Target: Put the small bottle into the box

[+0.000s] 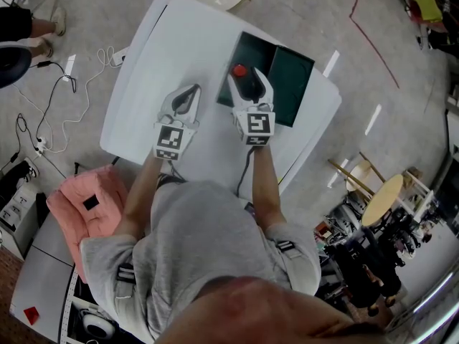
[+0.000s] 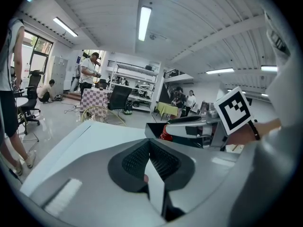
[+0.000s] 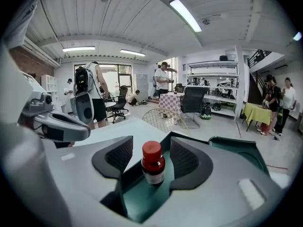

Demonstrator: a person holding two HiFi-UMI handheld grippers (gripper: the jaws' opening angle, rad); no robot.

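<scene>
— From the head view, we see the small bottle (image 1: 239, 71) upright inside the box (image 1: 290, 84).
— Left gripper view: our left gripper (image 2: 149, 161) has its jaws clenched on nothing.
— Right gripper view: our right gripper (image 3: 151, 151) has its jaws released, flanking the small bottle. We judge only withdrawal remains.

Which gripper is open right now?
The right gripper: its jaws stand apart around the small bottle in the box, not touching it. The left gripper has its jaws together.

A gap lies either side of the small bottle (image 3: 153, 167) inside the right claw (image 3: 152, 151) (box (image 3: 142, 200) walls close around).
</scene>
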